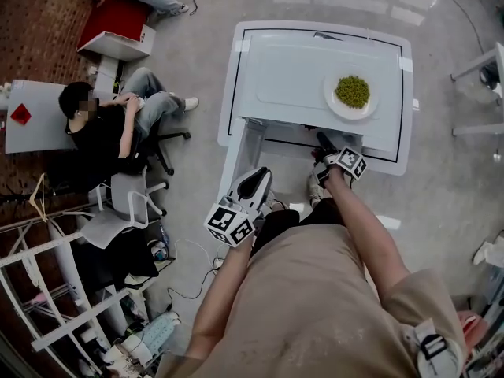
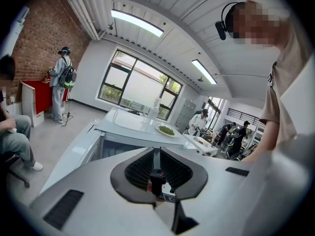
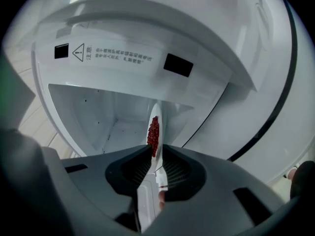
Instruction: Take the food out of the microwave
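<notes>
A white microwave (image 1: 315, 61) stands in front of me with its door (image 1: 242, 154) swung open to the left. A white plate of green peas (image 1: 352, 93) rests on its top, also visible in the left gripper view (image 2: 166, 130). My right gripper (image 1: 321, 142) is at the mouth of the oven. In the right gripper view it (image 3: 156, 163) is shut on the rim of a white plate of red food (image 3: 154, 130), seen edge-on before the bare cavity (image 3: 98, 117). My left gripper (image 1: 256, 181) hangs back by the door, shut (image 2: 156, 173) with nothing in it.
A person in black (image 1: 102, 128) sits on an office chair left of the microwave. A red cabinet (image 1: 118, 26) stands at the far left. White racks (image 1: 47, 274) and cables fill the lower left. Other people (image 2: 236, 136) stand in the distance.
</notes>
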`<state>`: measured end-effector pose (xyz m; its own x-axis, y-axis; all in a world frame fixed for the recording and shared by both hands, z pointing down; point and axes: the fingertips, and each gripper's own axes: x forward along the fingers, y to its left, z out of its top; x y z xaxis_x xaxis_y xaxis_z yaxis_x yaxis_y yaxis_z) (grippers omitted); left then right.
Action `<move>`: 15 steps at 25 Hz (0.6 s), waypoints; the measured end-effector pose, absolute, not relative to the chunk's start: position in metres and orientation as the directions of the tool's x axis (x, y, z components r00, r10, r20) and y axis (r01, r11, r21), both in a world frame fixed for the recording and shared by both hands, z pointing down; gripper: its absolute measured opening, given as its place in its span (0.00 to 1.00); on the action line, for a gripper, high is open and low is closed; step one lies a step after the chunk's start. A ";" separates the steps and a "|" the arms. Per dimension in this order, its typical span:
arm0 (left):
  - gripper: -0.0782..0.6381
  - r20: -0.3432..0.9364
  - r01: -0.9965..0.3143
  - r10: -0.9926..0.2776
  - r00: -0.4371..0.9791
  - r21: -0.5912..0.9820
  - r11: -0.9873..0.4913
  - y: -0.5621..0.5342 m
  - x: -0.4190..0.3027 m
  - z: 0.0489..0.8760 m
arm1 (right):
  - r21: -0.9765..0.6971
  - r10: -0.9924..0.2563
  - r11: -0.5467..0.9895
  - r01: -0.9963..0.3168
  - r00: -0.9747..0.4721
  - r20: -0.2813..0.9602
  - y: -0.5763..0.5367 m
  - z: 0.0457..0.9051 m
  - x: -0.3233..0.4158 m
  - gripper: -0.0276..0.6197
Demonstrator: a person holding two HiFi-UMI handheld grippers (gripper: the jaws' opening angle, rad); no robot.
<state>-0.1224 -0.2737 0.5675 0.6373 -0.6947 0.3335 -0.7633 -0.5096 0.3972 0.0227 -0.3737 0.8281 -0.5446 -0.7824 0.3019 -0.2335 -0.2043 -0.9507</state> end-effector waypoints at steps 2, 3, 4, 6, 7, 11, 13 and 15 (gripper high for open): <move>0.15 0.333 -0.768 -0.701 0.630 0.396 -0.503 -0.273 -0.128 0.567 | -0.950 -0.783 -0.216 -0.225 -0.542 0.306 -0.376 0.831 0.020 0.15; 0.15 0.334 -0.771 -0.704 0.627 0.396 -0.499 -0.272 -0.131 0.567 | -0.948 -0.784 -0.227 -0.221 -0.536 0.313 -0.376 0.833 0.020 0.15; 0.15 0.336 -0.774 -0.706 0.624 0.396 -0.495 -0.271 -0.134 0.567 | -0.946 -0.785 -0.240 -0.217 -0.530 0.320 -0.377 0.835 0.020 0.15; 0.15 0.341 -0.779 -0.710 0.616 0.398 -0.485 -0.269 -0.138 0.568 | -0.947 -0.790 -0.259 -0.192 -0.521 0.322 -0.378 0.838 0.021 0.12; 0.15 0.344 -0.781 -0.711 0.613 0.401 -0.480 -0.268 -0.140 0.569 | -0.950 -0.794 -0.262 -0.172 -0.520 0.313 -0.379 0.838 0.021 0.08; 0.15 0.350 -0.782 -0.710 0.611 0.410 -0.470 -0.265 -0.144 0.575 | -0.967 -0.803 -0.228 -0.117 -0.540 0.254 -0.380 0.828 0.019 0.07; 0.15 0.344 -0.777 -0.709 0.616 0.412 -0.475 -0.264 -0.144 0.576 | -0.972 -0.798 -0.207 -0.110 -0.556 0.233 -0.375 0.820 0.017 0.07; 0.15 0.332 -0.770 -0.707 0.624 0.413 -0.486 -0.262 -0.145 0.576 | -0.976 -0.790 -0.186 -0.114 -0.573 0.217 -0.366 0.810 0.013 0.07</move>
